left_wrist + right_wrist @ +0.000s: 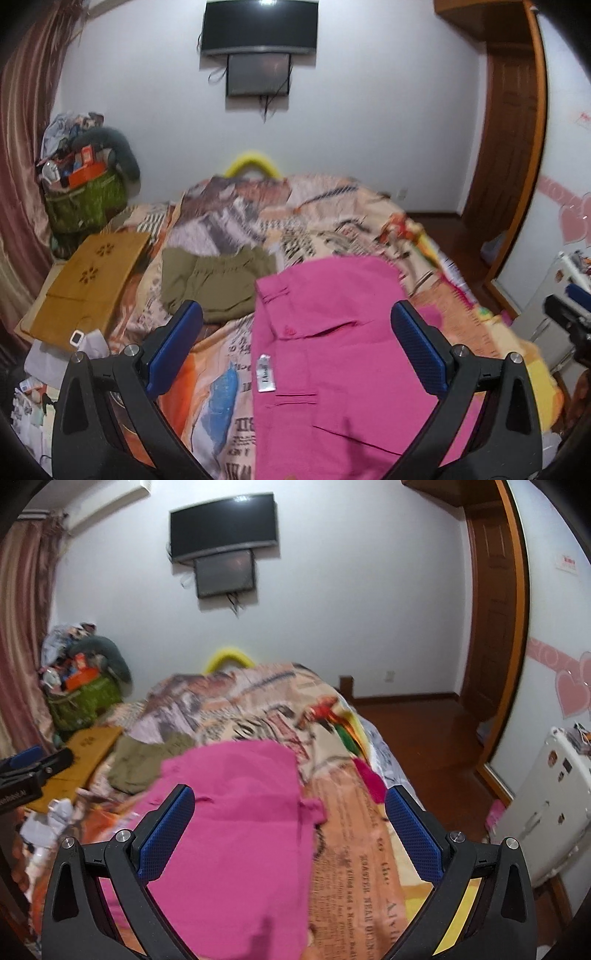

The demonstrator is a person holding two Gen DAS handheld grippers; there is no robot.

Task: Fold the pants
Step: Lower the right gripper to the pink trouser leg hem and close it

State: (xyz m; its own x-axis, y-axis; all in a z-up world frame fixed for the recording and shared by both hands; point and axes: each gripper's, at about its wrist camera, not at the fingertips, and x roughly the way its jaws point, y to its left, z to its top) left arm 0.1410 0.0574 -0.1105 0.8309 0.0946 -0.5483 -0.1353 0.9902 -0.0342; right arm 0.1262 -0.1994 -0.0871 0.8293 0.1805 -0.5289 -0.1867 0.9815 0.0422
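The pink pants [332, 350] are spread flat on the bed [332, 218], over a patterned bedspread [229, 369] printed with newspaper-style text and pictures. In the left wrist view the garment lies toward the near edge of the bed, with a white label [266, 373] seen along its left side and pocket seams visible on the upper face. In the right wrist view the same pink pants [236, 830] are seen reaching from the near edge toward the middle of the bed, and a further piece of pink cloth is seen at the bed's right edge.

The left gripper [295, 350] is held above the pants with its blue pads [173, 347] set wide apart; nothing is gripped between them. The right gripper [291, 834] is likewise held spread wide above the garment, its blue pads [166, 834] clear of the cloth, and nothing is held.

An olive green garment [218, 284] is laid farther along the bed, just beside the far left corner of the pants. A wooden board [92, 284] with flower-shaped cut-outs is placed at the bed's left edge. A green bag [85, 199] filled with assorted items is seen near the far left corner. A television [258, 29] is mounted on the wall beyond the far edge of the bed.
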